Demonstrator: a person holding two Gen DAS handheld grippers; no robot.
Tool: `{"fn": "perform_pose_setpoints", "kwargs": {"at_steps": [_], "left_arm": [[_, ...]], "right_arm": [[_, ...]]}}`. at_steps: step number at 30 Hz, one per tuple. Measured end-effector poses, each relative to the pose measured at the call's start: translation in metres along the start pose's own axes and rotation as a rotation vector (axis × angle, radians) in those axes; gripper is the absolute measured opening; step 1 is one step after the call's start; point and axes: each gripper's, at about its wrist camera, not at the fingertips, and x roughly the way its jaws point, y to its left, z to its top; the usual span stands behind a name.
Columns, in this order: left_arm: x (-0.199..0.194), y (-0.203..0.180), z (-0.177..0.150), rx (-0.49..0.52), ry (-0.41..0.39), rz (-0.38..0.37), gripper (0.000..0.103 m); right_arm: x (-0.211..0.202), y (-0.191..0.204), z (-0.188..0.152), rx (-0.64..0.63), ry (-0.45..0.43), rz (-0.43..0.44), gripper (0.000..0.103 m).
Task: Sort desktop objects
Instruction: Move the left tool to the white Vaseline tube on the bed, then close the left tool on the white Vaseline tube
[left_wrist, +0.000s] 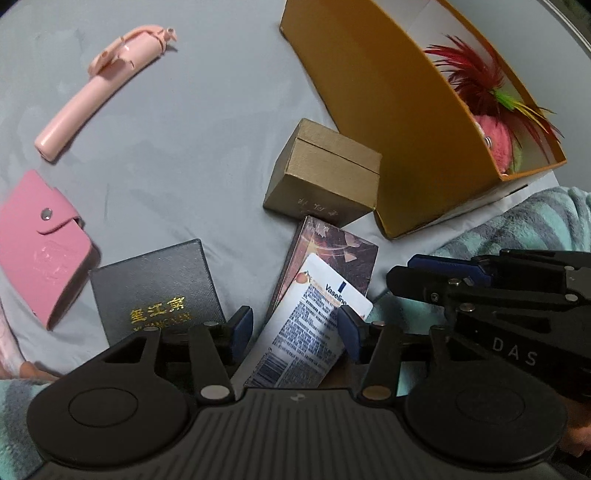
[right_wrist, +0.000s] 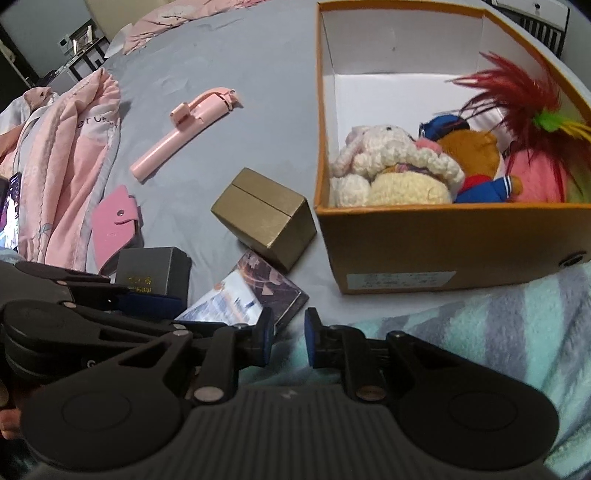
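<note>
Right wrist view: grey bedsheet (right_wrist: 221, 66), pink quilt (right_wrist: 66, 122) bunched beside it.

Vaseline box (left_wrist: 310, 328) tilted across patterned box (left_wrist: 332, 254)

Selfie stick (left_wrist: 107, 81): glossy pink plastic. Card wallet (left_wrist: 40, 243): smooth pink leather-look, metal snap. Small box (left_wrist: 325, 177): matt gold textured paperboard. Dark case (left_wrist: 159, 288): grained, gilt lettering. Storage box (right_wrist: 443, 243): matt orange cardboard, white inside. Bedsheet (left_wrist: 207, 129): smooth grey cloth. Knitted doll (right_wrist: 388, 166): rough yarn.
</note>
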Motion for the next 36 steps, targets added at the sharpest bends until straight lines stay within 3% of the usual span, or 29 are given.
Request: {"fn": "perform_pose_setpoints", "kwargs": {"at_steps": [4, 9, 15, 17, 20, 22, 24, 25, 26, 29, 36], "left_arm": [[0.005, 0.003, 0.005, -0.028, 0.022, -0.038, 0.053], [0.004, -0.001, 0.004, -0.009, 0.013, -0.024, 0.046], [-0.012, -0.002, 0.0, -0.003, -0.034, -0.009, 0.023], [-0.017, -0.001, -0.002, 0.003, -0.048, 0.011, 0.001], [-0.022, -0.003, -0.002, 0.012, -0.041, 0.0, 0.001], [-0.019, -0.006, -0.004, 0.03, -0.036, -0.003, 0.004], [-0.02, -0.006, -0.002, 0.055, -0.028, 0.003, 0.029], [-0.019, -0.007, -0.002, 0.065, -0.019, 0.005, 0.053], [-0.017, -0.007, -0.001, 0.082, -0.005, 0.007, 0.059], [-0.015, -0.009, -0.004, 0.131, 0.043, 0.014, 0.06], [0.003, -0.011, -0.002, 0.117, 0.083, -0.019, 0.064]], "right_arm": [[0.004, -0.005, 0.003, 0.027, 0.007, 0.017, 0.016], [0.005, -0.007, 0.004, 0.035, 0.008, 0.037, 0.016], [0.003, -0.007, 0.003, 0.037, 0.003, 0.06, 0.017], [0.002, -0.008, 0.003, 0.039, 0.011, 0.077, 0.017], [0.0, -0.006, 0.004, 0.029, 0.024, 0.093, 0.019], [0.001, -0.004, 0.004, 0.024, 0.023, 0.089, 0.021], [0.001, -0.003, 0.004, 0.021, 0.023, 0.08, 0.021], [0.001, -0.003, 0.004, 0.018, 0.022, 0.08, 0.022], [0.001, -0.003, 0.003, 0.016, 0.022, 0.082, 0.023], [0.0, -0.004, 0.002, 0.009, 0.024, 0.083, 0.022], [0.003, -0.003, 0.003, 0.009, 0.027, 0.074, 0.023]]}}
